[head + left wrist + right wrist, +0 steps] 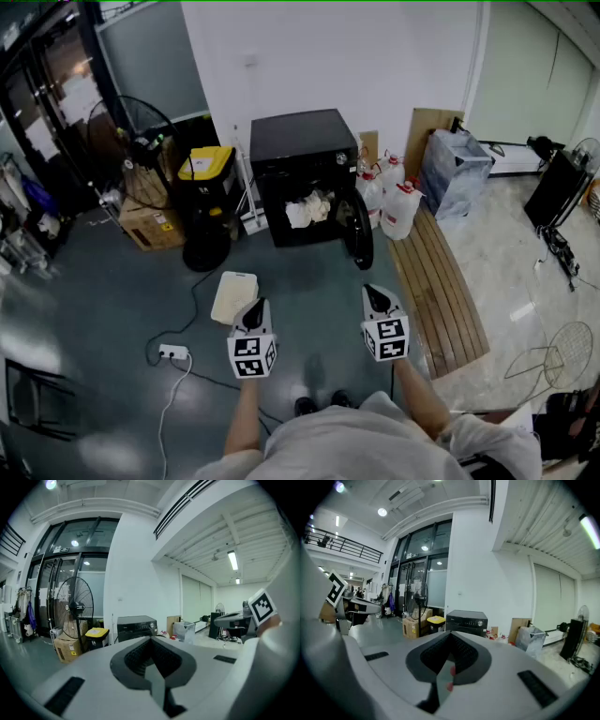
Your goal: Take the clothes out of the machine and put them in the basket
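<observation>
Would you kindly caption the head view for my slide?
Left gripper and right gripper, both shut, face the open machine with clothes inside, basket nearby.

Holding L gripper (254,317) & R gripper (377,299) out front, side by side, both pointing slightly downward, jaws pressing together w/ nothing between.

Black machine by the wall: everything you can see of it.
The machine is a black, boxy front-loader with a flat top, on the dark floor against the white wall. A control strip with a round knob crosses the front's top. Its round door hangs open to the right. Pale crumpled clothes sit in the opening. White jugs stand close on its right.
</observation>
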Demonstrator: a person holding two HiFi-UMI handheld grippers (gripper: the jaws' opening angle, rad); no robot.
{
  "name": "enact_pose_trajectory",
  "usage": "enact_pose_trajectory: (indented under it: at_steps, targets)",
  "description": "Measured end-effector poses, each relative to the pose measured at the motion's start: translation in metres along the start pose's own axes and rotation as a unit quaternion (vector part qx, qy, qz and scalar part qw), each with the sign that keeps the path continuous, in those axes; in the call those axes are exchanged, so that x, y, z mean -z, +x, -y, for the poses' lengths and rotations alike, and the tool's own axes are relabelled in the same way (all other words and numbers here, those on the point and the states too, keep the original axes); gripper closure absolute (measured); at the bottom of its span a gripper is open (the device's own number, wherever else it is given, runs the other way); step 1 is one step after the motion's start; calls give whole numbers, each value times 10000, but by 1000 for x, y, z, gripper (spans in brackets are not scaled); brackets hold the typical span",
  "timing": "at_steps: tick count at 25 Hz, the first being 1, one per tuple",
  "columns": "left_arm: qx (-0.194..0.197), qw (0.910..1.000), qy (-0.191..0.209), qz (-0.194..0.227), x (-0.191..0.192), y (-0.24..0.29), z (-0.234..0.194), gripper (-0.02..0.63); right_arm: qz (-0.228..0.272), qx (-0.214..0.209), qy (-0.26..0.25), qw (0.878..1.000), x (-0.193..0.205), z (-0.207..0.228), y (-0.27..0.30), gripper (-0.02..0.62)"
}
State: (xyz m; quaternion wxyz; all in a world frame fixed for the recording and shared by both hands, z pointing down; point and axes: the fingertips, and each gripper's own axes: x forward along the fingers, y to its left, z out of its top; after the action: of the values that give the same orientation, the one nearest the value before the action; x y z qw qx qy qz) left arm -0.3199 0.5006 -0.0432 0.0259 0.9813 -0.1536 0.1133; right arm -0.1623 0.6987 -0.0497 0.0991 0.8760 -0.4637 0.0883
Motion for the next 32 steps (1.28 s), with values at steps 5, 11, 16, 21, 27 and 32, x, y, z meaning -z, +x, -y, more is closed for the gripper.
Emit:
enact_pose_trajectory:
  at_steps: [5, 11, 16, 21, 27, 32]
  targets:
    - [-21, 10000, 1, -21, -2, 8, 8, 589, -21, -35, -29, 10000, 3, 9, 3, 574]
    - [-94, 9999, -44, -55, 3, 18, 19, 589, -17, -51, -36, 10000, 10, 26, 6, 572]
    - [-184, 9998, -29, -73, 5, 31, 35, 589, 24, -166, -17, 9999, 17, 43, 11, 572]
    - [-212, 9997, 36, -122, 4, 50, 54, 589, 5, -327, -112, 9994, 23, 60, 24, 572]
    - [-243, 9994, 27, -252, 5, 75, 52, 589, -68, -338, -41, 9994, 26, 76, 51, 572]
    - [-262, 9992, -32, -307, 7, 102, 38, 589, -115, -327, -72, 9994, 23, 82, 82, 572]
